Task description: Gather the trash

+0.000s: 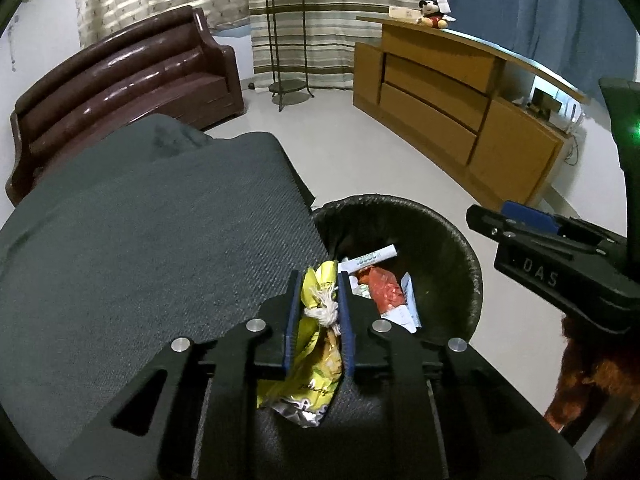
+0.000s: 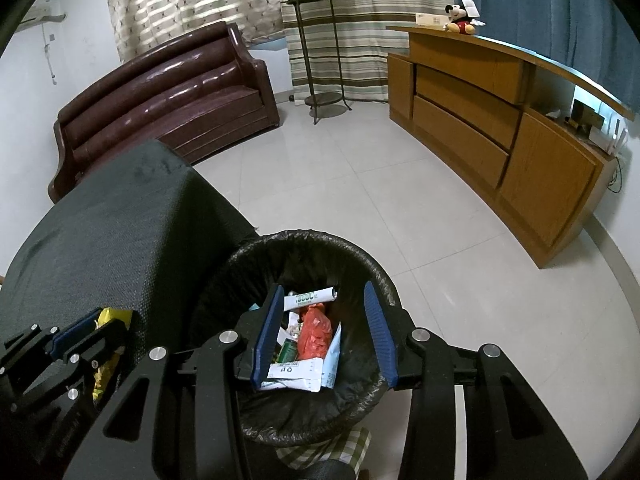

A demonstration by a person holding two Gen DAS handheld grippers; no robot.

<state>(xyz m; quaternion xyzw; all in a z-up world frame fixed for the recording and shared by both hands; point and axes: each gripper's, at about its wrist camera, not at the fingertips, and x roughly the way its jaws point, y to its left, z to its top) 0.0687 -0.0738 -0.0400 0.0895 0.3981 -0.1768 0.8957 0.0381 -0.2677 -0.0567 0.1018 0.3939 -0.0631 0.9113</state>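
The left gripper (image 1: pixel 319 308) is pinching a crumpled yellow wrapper (image 1: pixel 316 344) with a scrap of white string, its long axis running along the fingers, at the near right corner of the grey cushion (image 1: pixel 152 240). Just beyond and right, the bin (image 1: pixel 460 248) is waiting, the spread, empty right gripper (image 2: pixel 322 332) hovering over its litter.

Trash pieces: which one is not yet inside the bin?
The yellow wrapper, pinched by the left hand-held gripper over the grey cloth; the other pieces already lie inside the bin.

Crumpled yellow wrapper (image 1: pixel 320 344) beside lined bin (image 1: pixel 452 232)
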